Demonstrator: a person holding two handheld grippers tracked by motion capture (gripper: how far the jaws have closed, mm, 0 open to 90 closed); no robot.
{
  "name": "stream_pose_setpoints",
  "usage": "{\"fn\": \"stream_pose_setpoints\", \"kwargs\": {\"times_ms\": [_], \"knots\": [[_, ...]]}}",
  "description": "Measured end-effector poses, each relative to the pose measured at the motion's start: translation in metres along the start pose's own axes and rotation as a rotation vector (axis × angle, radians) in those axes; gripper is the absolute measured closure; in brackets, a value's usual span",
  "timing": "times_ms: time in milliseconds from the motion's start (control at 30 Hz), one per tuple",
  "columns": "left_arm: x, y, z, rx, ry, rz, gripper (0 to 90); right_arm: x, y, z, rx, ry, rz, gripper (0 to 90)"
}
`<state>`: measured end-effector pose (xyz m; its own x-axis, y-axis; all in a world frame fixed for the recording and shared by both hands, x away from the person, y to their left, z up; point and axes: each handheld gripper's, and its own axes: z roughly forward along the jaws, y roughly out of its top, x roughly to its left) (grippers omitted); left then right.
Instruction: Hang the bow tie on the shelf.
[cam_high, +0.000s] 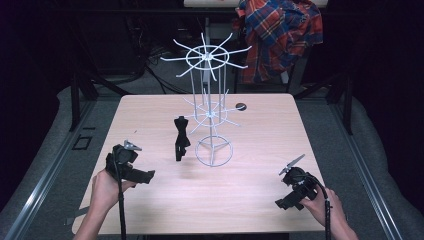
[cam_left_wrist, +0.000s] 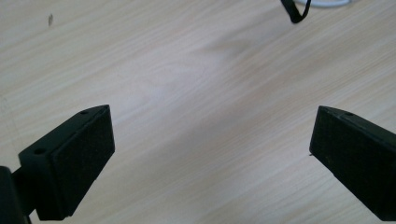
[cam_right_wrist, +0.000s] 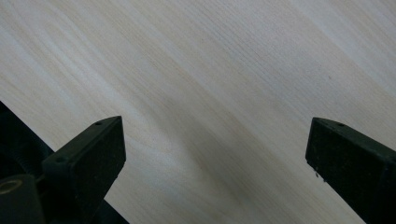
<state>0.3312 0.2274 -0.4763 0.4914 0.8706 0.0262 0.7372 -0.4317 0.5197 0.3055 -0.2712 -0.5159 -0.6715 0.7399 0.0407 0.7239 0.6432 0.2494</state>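
Your left claw (cam_high: 148, 175) sits low over the near-left part of the wooden surface (cam_high: 250, 200), jaws spread wide with nothing between them. In the left gripper view the claw (cam_left_wrist: 210, 154) frames only bare wood grain; neither jaw touches any object. At the top edge of that view you see the tip of a black strap (cam_left_wrist: 294, 11) and a sliver of the white wire ring base (cam_left_wrist: 327, 3).

Your right claw (cam_high: 283, 202) is at the near-right corner, also wide open and empty. In the right gripper view the claw (cam_right_wrist: 215, 158) looks down on plain wood, with the surface's dark edge at the lower left.

The black strap-like item (cam_high: 181, 137) hangs from a low arm of the white wire display stand (cam_high: 210, 107), which stands upright near the middle of the surface. The item's lower end dangles just left of the stand's ring base (cam_high: 214, 151). It lies well apart from both claws, closer to your left one.

A small dark disc (cam_high: 241, 106) rests behind the stand, to its right. A plaid shirt (cam_high: 277, 32) hangs beyond the far edge.
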Motion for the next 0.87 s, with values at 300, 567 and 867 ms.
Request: {"fn": "stream_pose_setpoints", "kwargs": {"times_ms": [300, 567, 867], "knots": [[0.01, -0.031, 0.008, 0.039, -0.047, -0.035, 0.0, 0.001, 0.0, 0.0, -0.005, -0.003, 0.004, 4.5], [0.011, -0.04, 0.021, 0.098, -0.054, -0.03, 0.0, 0.004, 0.001, 0.003, -0.017, -0.004, 0.01, 4.5], [0.008, -0.037, 0.033, 0.152, -0.029, 0.011, 0.0, 0.002, -0.001, 0.004, -0.025, -0.001, 0.021, 4.5]]}}
